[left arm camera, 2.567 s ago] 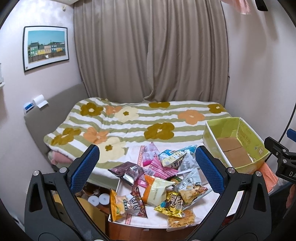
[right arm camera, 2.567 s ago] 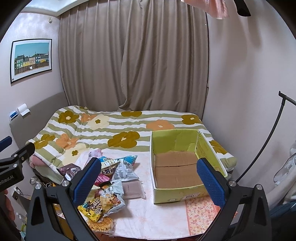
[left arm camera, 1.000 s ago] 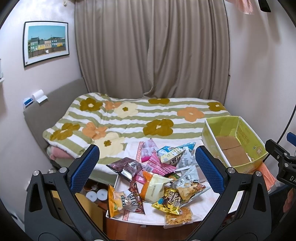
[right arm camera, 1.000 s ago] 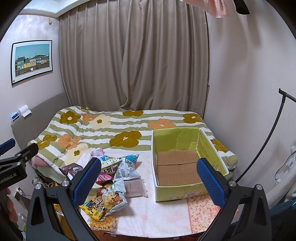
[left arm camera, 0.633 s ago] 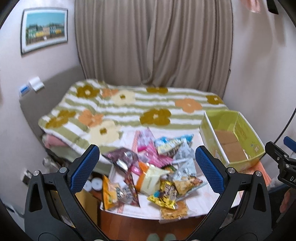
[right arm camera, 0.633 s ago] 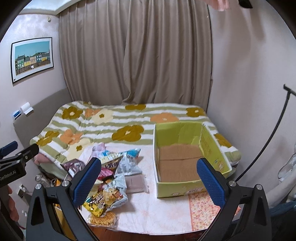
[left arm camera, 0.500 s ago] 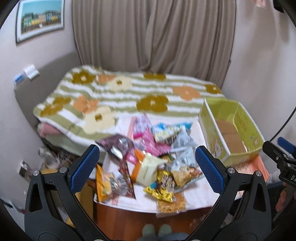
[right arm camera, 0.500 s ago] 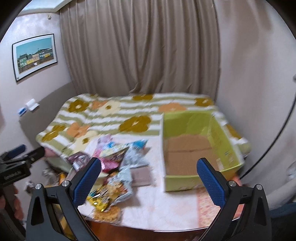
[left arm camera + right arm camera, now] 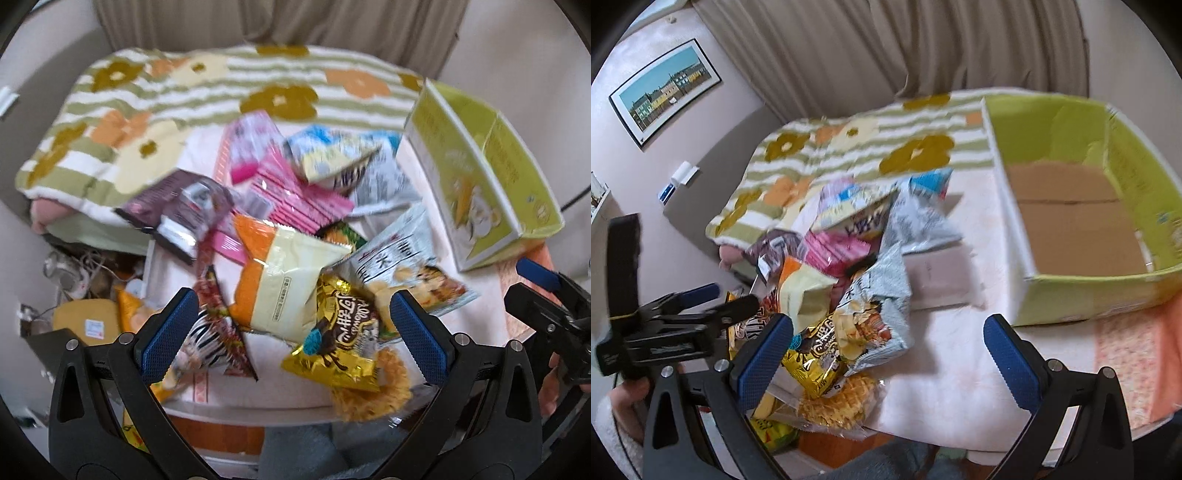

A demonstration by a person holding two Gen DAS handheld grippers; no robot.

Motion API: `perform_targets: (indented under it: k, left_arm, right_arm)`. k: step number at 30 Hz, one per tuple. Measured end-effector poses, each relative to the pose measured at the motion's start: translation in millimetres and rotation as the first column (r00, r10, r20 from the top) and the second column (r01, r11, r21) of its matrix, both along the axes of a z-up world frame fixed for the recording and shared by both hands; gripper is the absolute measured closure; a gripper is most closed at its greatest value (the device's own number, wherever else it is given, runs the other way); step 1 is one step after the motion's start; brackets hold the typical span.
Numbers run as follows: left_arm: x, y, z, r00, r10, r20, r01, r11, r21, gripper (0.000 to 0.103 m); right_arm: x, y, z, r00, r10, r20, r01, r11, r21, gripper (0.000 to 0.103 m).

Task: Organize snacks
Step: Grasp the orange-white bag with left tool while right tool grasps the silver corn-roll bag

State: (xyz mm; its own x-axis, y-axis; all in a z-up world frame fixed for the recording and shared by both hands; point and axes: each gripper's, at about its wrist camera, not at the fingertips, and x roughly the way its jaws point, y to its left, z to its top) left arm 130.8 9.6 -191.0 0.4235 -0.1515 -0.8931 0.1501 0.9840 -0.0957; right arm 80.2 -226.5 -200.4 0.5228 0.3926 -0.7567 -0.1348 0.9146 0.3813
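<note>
Approach step, nothing picked yet. Left gripper (image 9: 291, 328) spread wide and empty, angled down over heap of crinkly foil snack bags (image 9: 295, 236) on white tabletop. Right gripper (image 9: 886, 350) likewise agape, empty, beside heap. Next, judged: clamp top bag, carry into empty lime-green cardboard box (image 9: 1137, 284) near heap.

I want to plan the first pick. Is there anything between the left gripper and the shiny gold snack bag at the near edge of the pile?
Nothing visible blocks it. The left gripper is open, and the shiny gold snack bag lies on top of the pile between its blue fingers, overlapping a waffle snack pack.
</note>
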Motion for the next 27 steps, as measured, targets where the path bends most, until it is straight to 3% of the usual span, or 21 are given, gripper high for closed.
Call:
perform_targets:
  k: [8, 17, 23, 27]
  left_arm:
    - [35.1, 1.3, -48.1, 0.989, -0.072, -0.128, 0.074, 0.997, 0.006, 0.006]
    - [56.0, 4.2, -83.4, 0.972, -0.093, -0.215, 0.090, 0.996, -0.024, 0.030]
    - [60.9, 9.0, -87.2, 0.970, -0.105, -0.221, 0.100, 0.994, -0.032, 0.042]
    - [61.0, 10.6, -87.1, 0.970, -0.112, -0.217, 0.107, 0.994, -0.035, 0.044]
  right_arm:
    - [29.2, 7.9, -46.7, 0.992, 0.057, -0.112, -0.052, 0.998, 0.045, 0.001]
    - [46.3, 12.3, -72.0, 0.981, 0.065, -0.183, -0.046, 0.993, 0.110, 0.001]
    - [56.3, 17.2, -85.9, 0.969, 0.094, -0.229, -0.060, 0.987, 0.150, 0.027]
    - [55.9, 16.9, -87.1, 0.969, 0.089, -0.231, -0.052, 0.985, 0.162, 0.034]
